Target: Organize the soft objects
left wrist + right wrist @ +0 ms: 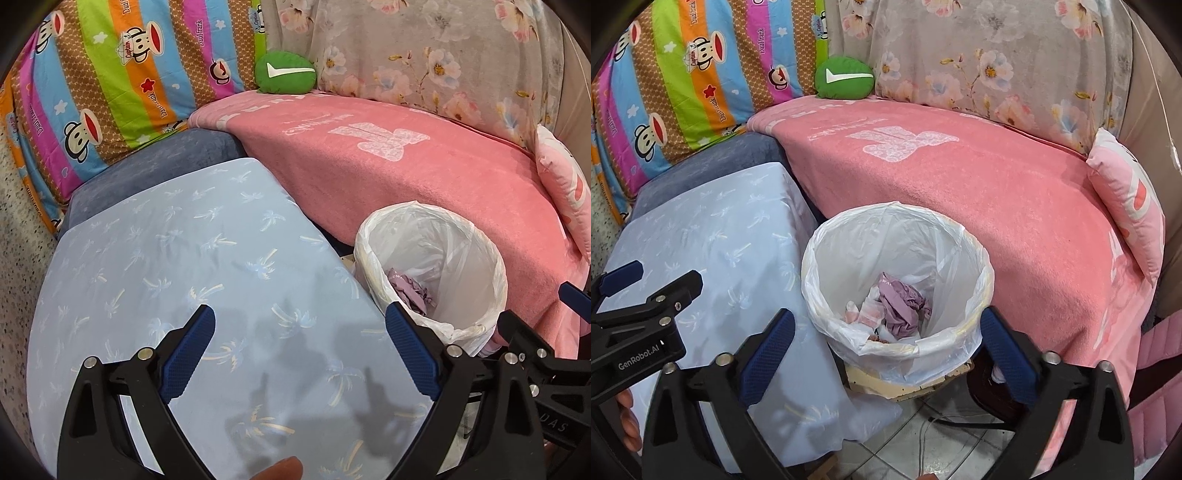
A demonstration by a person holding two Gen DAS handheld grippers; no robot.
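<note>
A sofa corner fills both views, its seat covered by a pink towel blanket [979, 192] with a pale printed figure and faint lettering too blurred to read. Against the backrest behind the blanket leans a grey floral cover [997, 62]; to its left stands a striped cartoon-monkey pillow [701, 70] printed with "Captain" and what looks like "Daul frank" repeated on its stripes. Between these two, at the blanket's far edge, sits a small green round cushion [844, 79] bearing a white check-like mark. At the blanket's right end a pink cartoon pillow [1126, 210] leans against the armrest.

Just left of the blanket lies a light-blue pillow with a palm-tree print [184, 288], resting on a blue-grey cushion [155, 166]. In front of the blanket, touching the palm pillow's side, stands a wastebasket lined with a white plastic bag [897, 236], holding crumpled mauve paper and tissues.

The left gripper [301, 354] hovers over the near part of the palm pillow with its blue pads spread wide, nothing between them. The right gripper [886, 354] is likewise spread wide, empty, with the wastebasket's near rim showing between its fingers. The left gripper's body reads "GenRobot.AI" in the right wrist view.
</note>
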